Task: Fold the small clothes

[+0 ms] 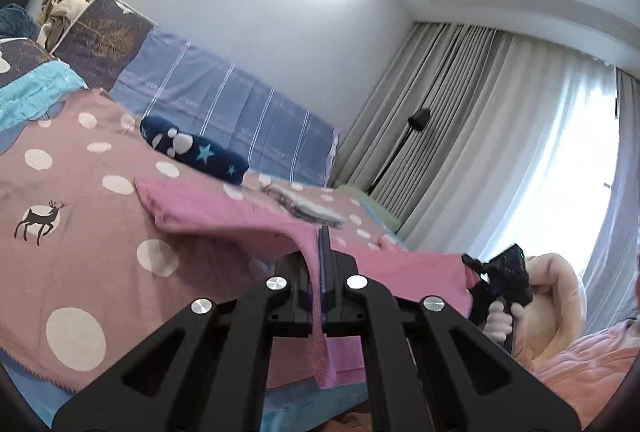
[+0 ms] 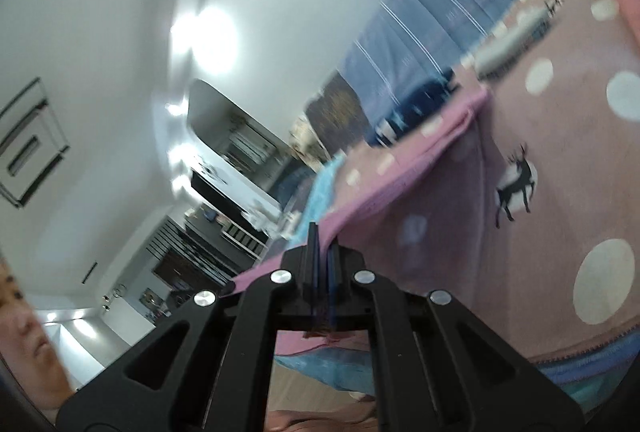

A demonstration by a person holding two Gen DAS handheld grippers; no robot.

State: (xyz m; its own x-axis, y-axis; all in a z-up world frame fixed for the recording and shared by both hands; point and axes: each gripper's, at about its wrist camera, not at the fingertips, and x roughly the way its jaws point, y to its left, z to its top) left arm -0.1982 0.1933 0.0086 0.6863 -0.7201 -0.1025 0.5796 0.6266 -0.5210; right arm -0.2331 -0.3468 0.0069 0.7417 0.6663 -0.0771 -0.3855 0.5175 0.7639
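Clearly, both pairs of jaws are pressed together on the same pink knitted cloth garment (image 1: pixel 224 207). In the left wrist view, the left gripper (image 1: pixel 323 232) sits at lower centre of the frame, its black jaws closed on a fold of the fabric, which drapes over the fingertips and hangs down between the black linkage arms as a narrow ribbed strip. From there the garment stretches flat toward the upper left of the frame, lying over the bed, and runs to the right, where the right gripper (image 1: pixel 474 266) pinches its other corner. A hand (image 1: pixel 504 320) wraps round that gripper's black handle, below a fluffy pale pink sleeve (image 1: pixel 560 296).

In the right wrist view, the right gripper (image 2: pixel 322 238) is likewise clamped shut on the pink edge (image 2: pixel 400 175), which rises taut toward the upper right of the frame with a thicker hemmed border.

Beneath the garment lies a dusty-pink soft blanket (image 1: pixel 80 191) with white round dots and a black deer print. Behind it, in the left view, rest a navy plush roll with white paw and teal star marks (image 1: pixel 192 149), a blue striped cotton sheet (image 1: pixel 224 99) against the wall, and pleated beige curtains (image 1: pixel 440 103) at right.
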